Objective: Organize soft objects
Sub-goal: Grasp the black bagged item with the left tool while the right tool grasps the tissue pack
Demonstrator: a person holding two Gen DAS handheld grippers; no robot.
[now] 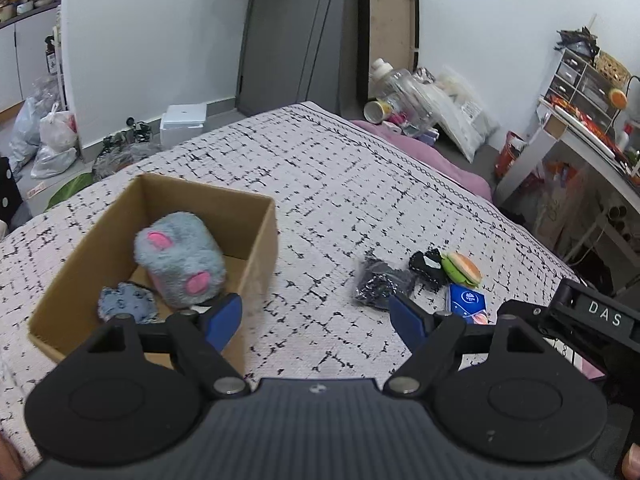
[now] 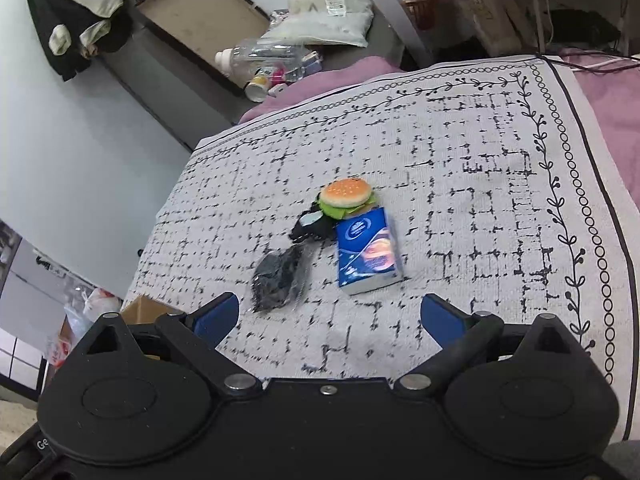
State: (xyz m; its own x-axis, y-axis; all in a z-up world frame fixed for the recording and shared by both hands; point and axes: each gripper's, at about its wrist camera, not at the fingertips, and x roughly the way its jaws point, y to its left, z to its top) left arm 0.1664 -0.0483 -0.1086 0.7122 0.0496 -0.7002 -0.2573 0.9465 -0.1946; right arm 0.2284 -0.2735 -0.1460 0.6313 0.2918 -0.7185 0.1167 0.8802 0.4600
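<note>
Soft things are partly sorted. Largest of what counts, the box [image 1: 256, 236] sits ahead and to the left of the left gripper [image 1: 316, 316], and it already holds a grey plush [image 1: 180, 264] with pink patches and a small blue-grey cloth [image 1: 126, 304] beside it. I'd judge that as roughly a third done.

Left to move is a cluster ahead of the right gripper [image 2: 330, 312], from big to small: a blue tissue pack [image 2: 366, 252], a dark bagged bundle [image 2: 280, 276], a toy burger [image 2: 346, 196] and a small black item [image 2: 314, 226] tucked against it. All lie touching or just beside one another, well apart from the box.

Both grippers hang with jaws spread wide and nothing between them.

Everything rests on a bed [image 1: 340, 184] under a white spread with black checks; a pink sheet shows past its far edge. Beyond, the room is cluttered: bags and bottles on the floor, a loaded desk [image 1: 576, 136] off to the right.
</note>
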